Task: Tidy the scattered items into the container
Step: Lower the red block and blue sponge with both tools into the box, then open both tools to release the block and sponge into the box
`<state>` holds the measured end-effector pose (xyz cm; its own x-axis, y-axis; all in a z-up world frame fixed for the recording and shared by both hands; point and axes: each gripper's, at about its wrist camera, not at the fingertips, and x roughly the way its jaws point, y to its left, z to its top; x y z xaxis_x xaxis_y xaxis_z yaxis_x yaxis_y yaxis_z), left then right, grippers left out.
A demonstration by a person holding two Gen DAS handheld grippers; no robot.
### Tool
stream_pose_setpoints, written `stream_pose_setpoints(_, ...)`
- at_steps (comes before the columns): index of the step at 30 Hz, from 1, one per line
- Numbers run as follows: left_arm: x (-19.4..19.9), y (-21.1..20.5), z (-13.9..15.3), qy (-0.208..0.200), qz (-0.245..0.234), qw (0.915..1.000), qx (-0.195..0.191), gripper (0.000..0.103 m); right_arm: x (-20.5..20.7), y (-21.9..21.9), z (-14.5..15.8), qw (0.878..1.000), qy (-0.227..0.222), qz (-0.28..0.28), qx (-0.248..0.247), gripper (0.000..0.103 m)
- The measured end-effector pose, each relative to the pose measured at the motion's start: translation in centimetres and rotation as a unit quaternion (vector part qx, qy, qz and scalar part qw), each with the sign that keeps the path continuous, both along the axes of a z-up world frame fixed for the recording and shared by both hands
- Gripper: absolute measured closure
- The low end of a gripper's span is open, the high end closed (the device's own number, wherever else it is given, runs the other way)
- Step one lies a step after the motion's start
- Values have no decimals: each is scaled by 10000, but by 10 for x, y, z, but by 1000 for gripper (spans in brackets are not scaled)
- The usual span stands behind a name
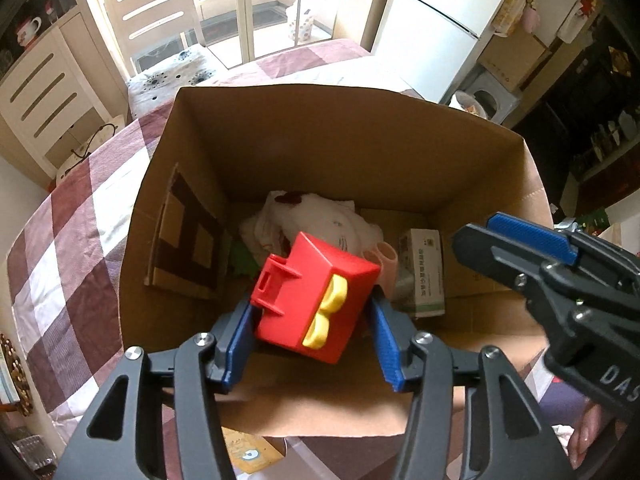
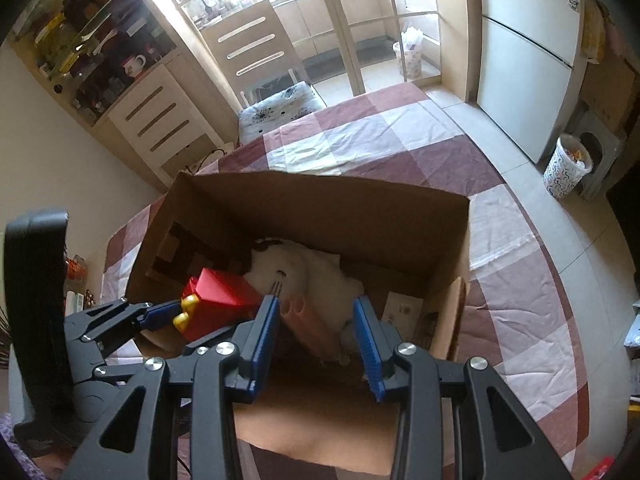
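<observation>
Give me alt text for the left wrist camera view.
A red block sits tilted between the left gripper's open jaws, above a cardboard box. Inside lie a white plush and a small carton; the right gripper hovers alongside.

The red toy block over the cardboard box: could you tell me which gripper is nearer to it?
Left. The left gripper has the red toy block between its fingers, above the cardboard box. The right gripper hangs beside it, off to the block's right.
</observation>
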<state>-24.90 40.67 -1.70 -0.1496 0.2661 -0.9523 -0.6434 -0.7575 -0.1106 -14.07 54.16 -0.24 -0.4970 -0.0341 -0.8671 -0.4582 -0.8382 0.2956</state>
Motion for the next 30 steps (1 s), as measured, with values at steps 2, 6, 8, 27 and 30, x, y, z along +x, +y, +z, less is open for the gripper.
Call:
stream_pose_setpoints(2,1,-1,2,-1,1,10000,17,48,1,0,4,10000,35,-16,-29,64)
stream_pose_setpoints(6,6,-3,13,59,8,9999,98,40,5,0,19,9999,114,-41,-14,64)
stream_pose_setpoints(8,10,-5,20,98,-16,9998,158,40,8,-1,29,9999,165,-45,13,64)
stream_pose_setpoints(27,72,-34,61,140,21,9993,340,32,65,-25,66,9995,303,-74,94,64)
stream_pose_setpoints(30,81,-42,62,144,84,9994,317,32,77,-31,65,9996,267,-84,67,64)
